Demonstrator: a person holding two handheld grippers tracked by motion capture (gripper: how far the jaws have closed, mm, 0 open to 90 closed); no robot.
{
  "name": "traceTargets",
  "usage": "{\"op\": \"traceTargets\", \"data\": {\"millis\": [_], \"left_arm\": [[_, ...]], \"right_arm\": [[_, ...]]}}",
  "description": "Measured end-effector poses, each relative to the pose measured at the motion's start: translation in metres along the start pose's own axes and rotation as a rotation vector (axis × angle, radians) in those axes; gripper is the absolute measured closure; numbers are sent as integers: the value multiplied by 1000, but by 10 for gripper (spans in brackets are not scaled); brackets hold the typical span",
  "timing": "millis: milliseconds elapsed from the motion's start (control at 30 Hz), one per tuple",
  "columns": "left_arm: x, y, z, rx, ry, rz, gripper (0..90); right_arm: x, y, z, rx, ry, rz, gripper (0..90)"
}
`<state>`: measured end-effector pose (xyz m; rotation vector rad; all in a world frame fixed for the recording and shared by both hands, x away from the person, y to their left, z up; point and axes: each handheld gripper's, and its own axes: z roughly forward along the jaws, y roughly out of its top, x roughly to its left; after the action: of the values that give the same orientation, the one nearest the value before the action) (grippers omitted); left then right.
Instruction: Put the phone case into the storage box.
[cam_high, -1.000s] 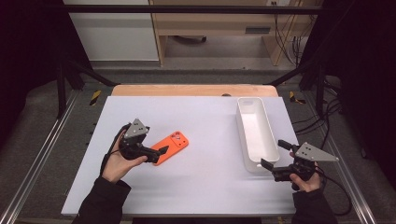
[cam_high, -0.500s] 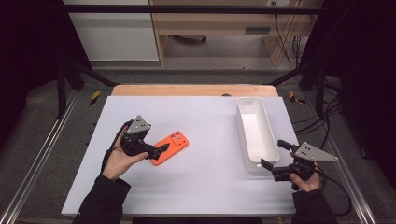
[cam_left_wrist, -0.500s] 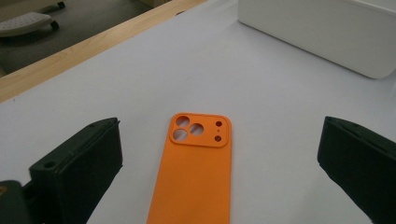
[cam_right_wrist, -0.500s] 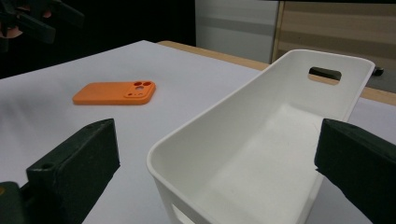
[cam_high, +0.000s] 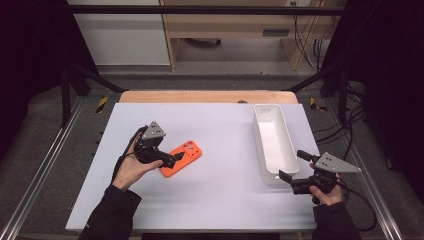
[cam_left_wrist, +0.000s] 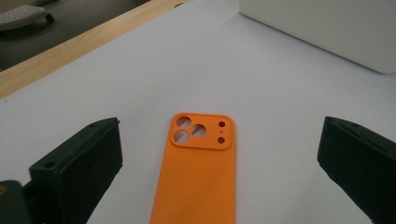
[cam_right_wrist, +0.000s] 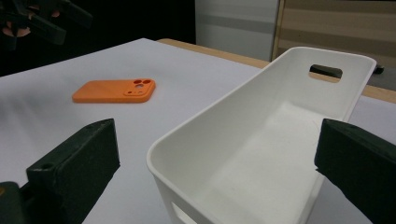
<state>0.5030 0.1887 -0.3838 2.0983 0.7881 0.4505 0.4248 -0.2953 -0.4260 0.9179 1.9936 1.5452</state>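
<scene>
I am holding my left tool (cam_high: 169, 159) spread wide over the near end of the orange case (cam_left_wrist: 198, 172), one jaw on either side of it and neither touching it. The case is lying flat on the white worktop (cam_high: 210, 200), back up, its camera holes at the far end. I am keeping my right tool (cam_high: 292, 175) released too, gripping nothing, its jaws standing apart to either side of the near end of the white bin (cam_right_wrist: 261, 140), which is sitting well to the right of the case.

To take the case well, I judge I should be lowering the left tool until the jaws are level with its thin edges, keeping it centred between them, then closing across the width; coming in too high would be letting the jaws slide over the top.

The near end of the case is running off the bottom of the left gripper view, so I cannot tell how far under the tool it is reaching. From the high view, the left tool is covering part of the case
</scene>
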Motion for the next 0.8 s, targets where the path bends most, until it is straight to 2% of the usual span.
{"op": "traceTargets", "data": {"millis": [400,800], "left_arm": [[5,5,19,28,-16,2,0],[7,-2,37,85,-17,26,0]], "right_arm": [[0,0,0,3,-2,-1,3],[0,0,0,3,-1,1,4]]}}
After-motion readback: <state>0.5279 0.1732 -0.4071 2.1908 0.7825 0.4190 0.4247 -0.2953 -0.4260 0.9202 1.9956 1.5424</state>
